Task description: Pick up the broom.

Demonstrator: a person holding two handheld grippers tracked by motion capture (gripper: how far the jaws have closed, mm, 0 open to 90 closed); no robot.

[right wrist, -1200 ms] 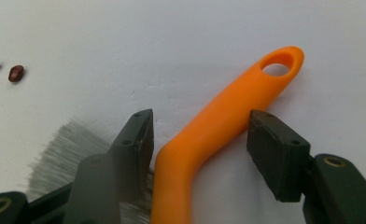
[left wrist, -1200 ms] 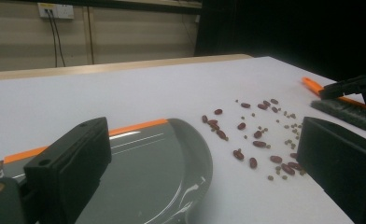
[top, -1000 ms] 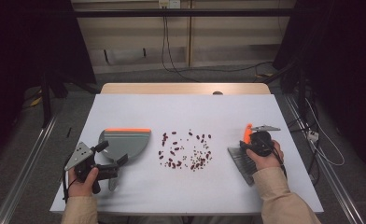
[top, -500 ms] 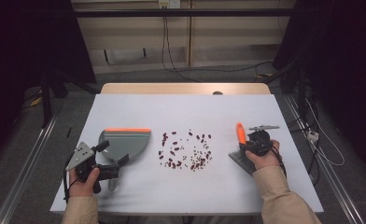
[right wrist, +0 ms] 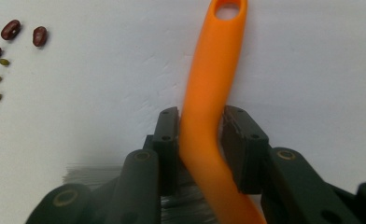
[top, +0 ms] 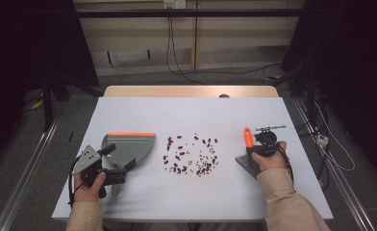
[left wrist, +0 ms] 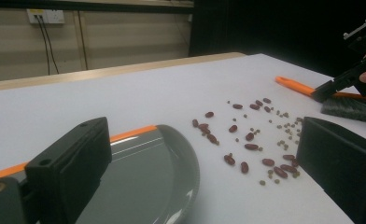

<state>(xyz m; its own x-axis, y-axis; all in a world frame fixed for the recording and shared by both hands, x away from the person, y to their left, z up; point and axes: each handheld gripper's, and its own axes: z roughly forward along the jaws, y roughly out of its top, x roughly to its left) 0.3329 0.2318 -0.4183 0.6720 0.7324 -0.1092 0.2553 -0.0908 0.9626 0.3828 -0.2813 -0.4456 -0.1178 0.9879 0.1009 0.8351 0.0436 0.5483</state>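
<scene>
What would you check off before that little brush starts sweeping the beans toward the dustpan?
1. Right gripper clamped on the brush handle: ok; its jaws have just been closing and now press both sides.
2. Left gripper holding the dustpan: cannot tell; its jaws stand wide beside the pan.
3. Dustpan flat on the table: ok.
4. Beans lying between brush and pan: ok.
5. Bristles down on the table: ok.
</scene>
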